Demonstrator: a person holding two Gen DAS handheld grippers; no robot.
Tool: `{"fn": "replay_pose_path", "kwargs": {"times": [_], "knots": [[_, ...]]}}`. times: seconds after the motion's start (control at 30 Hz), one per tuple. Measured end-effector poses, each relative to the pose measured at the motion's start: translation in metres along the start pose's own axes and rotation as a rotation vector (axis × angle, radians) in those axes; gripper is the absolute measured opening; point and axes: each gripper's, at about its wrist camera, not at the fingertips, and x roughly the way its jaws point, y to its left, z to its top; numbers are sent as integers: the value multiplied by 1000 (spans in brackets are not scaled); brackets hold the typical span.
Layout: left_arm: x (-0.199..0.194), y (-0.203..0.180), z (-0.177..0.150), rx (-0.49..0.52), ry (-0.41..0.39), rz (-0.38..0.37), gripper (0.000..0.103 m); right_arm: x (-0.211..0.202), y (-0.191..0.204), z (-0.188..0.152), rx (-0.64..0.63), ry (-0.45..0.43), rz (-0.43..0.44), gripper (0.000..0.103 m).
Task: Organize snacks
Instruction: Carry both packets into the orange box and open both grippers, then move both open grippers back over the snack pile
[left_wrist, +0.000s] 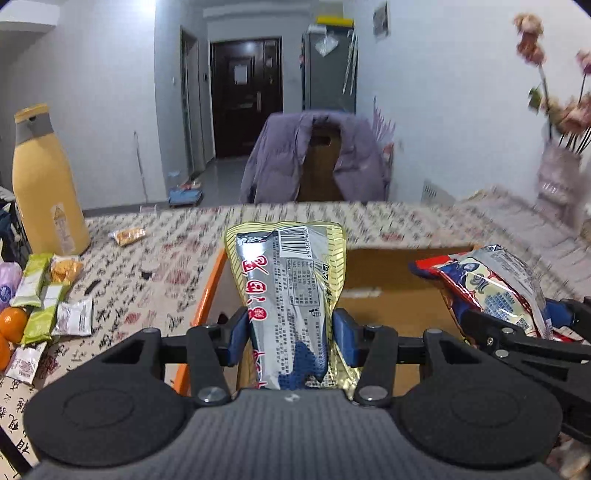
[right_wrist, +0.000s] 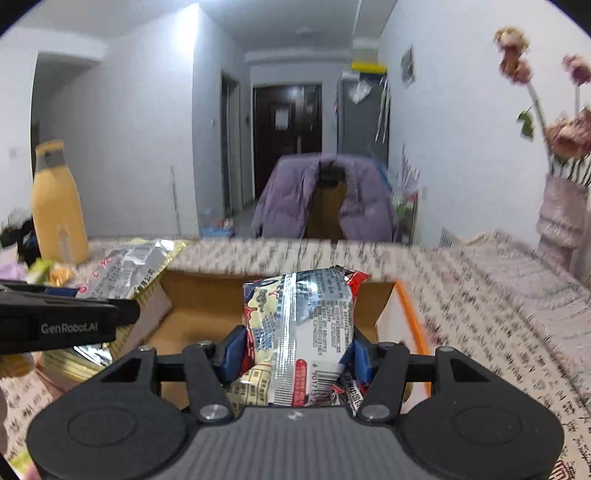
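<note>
Both grippers carry snacks over the open box (left_wrist: 388, 273) at centre frame: left gripper (left_wrist: 291, 328) clamps a gold packet (left_wrist: 291, 280), right gripper (right_wrist: 295, 354) a red packet (right_wrist: 306, 321). More snacks (left_wrist: 48, 295) wait lower left.

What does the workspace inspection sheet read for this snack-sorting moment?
Surface: table under a script-print cloth.
Job's things: open cardboard box; gold-edged silver packet; red-blue packet; loose snacks at left.
Clutter: yellow bottle, oranges, flower vase.
Grippers: left gripper shut on the gold-edged packet; right gripper shut on the red-blue packet, both over the box.
Cables: nothing seen.
Surroundings: chair with purple jacket, dark door.
</note>
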Motion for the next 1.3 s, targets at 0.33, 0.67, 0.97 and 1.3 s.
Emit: {"fn": "replay_pose_path", "kwargs": {"times": [0.33,0.67,0.97,1.3], "knots": [[22,4,-19,13,73,32,83,27,-3,-20,17,146,8,67],[-14,10,-18,-20,-27,3,103,-5,-17,-18,82,95,18,103],[-56,16,-30,-47,-81,-19,103,-52,-23,-23,80,30,10,103],[-114,26,-63,-60,-166,-51,103,-119,-34,-47,61,-45,9,103]]}}
